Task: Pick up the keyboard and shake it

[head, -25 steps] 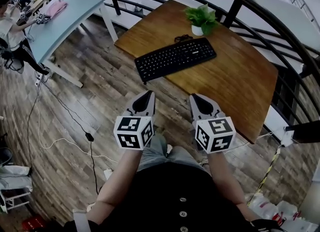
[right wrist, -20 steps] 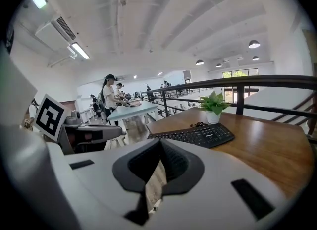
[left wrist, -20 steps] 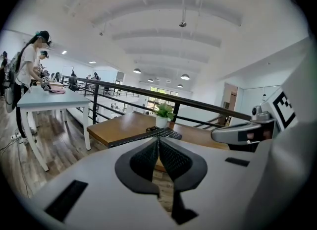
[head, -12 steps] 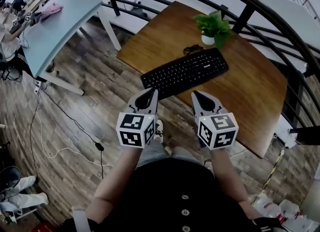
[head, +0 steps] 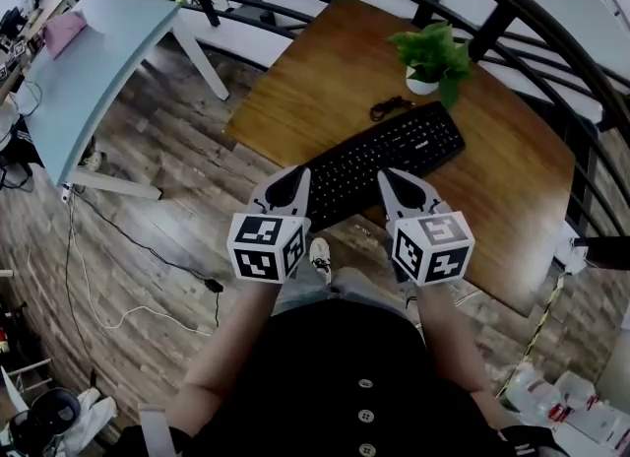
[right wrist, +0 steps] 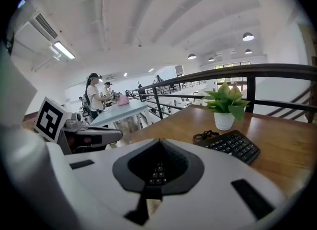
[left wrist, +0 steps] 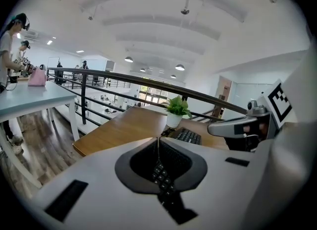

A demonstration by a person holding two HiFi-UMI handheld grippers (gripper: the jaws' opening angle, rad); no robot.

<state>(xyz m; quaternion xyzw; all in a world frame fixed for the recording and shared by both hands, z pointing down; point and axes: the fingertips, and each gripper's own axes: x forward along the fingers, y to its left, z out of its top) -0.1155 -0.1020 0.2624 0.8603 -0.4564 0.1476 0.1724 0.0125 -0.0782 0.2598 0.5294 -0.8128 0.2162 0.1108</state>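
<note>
We hold both forearms straight out, side by side, each pointing slightly down toward the wooden table (head: 305,81). We count two grippers, one keyboard and one potted plant (head: 430,56). The left gripper (head: 299,175) has its jaws pressed together on nothing. The keyboard (head: 394,155) lies aslant on the table's near side, perhaps just under both tips. The right gripper (head: 385,176) is likewise closed and empty.

Floor: grey-brown wood planks (head: 148,199), spreading from 7 to 11 o'clock.
Tables: brown wooden table (head: 315,81) at 1 o'clock; pale blue table (head: 89,81) at 10 o'clock.
Railing: black metal rail (right wrist: 257,68) curving behind the brown table, 11 to 2 o'clock.
Ceiling: white arched ceiling (left wrist: 163,21).
Light: round lamps (left wrist: 180,67) and a strip light (right wrist: 64,50), lit.
</note>
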